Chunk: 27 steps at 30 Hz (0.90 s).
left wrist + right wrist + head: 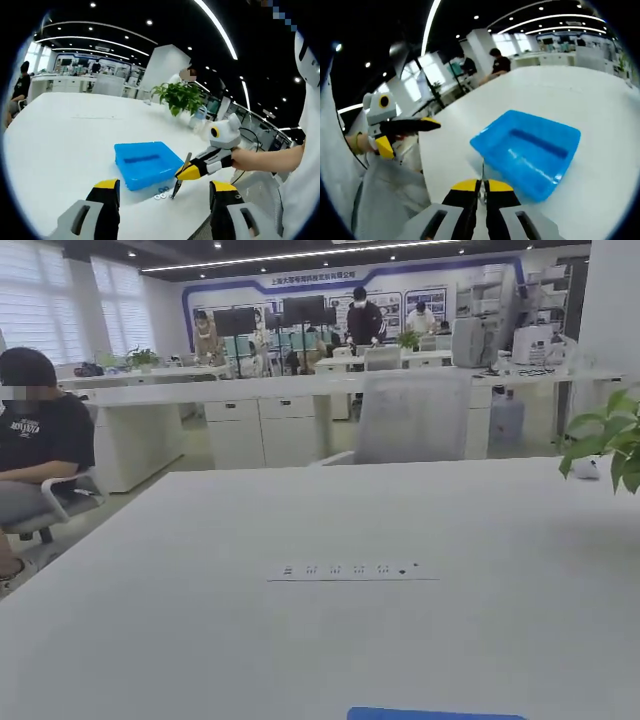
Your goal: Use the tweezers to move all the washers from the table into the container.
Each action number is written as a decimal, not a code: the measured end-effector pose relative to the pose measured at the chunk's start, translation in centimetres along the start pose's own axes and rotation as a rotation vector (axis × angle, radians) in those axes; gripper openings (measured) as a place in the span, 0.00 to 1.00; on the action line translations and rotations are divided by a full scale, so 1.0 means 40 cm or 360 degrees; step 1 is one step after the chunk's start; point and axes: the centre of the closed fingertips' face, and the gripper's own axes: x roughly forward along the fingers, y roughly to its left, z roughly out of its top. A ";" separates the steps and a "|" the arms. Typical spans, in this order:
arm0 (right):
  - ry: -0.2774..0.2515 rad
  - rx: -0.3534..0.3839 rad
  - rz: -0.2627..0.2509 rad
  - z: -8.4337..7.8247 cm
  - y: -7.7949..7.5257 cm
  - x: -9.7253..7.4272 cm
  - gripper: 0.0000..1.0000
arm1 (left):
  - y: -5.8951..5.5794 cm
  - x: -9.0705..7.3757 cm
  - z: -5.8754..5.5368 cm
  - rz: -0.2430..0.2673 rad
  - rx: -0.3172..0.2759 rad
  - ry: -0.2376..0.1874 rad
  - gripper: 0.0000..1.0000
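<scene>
Washers (161, 193), silvery, lie near the table (60, 140) edge beside the blue container (145, 162); right tongs (481, 187) pinch tweezers (178, 183), left tongs (165, 185) gape wide.

We see a flush grey socket strip (350, 570) mid-frame in the white tabletop (200, 630). A green leafy plant (608, 438) pokes in at right.
</scene>
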 end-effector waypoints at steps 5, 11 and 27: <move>-0.0107 0.0159 0.0034 0.023 0.004 -0.018 0.02 | 0.030 -0.043 -0.019 0.0178 0.0073 -0.0062 0.87; -0.0136 0.0143 0.0022 0.058 0.010 -0.042 0.02 | 0.018 -0.051 -0.027 0.0255 0.0149 -0.0144 0.98; -0.0262 0.0008 -0.0130 0.203 -0.038 -0.114 0.02 | 0.030 -0.062 0.015 0.0303 0.0187 -0.0366 0.99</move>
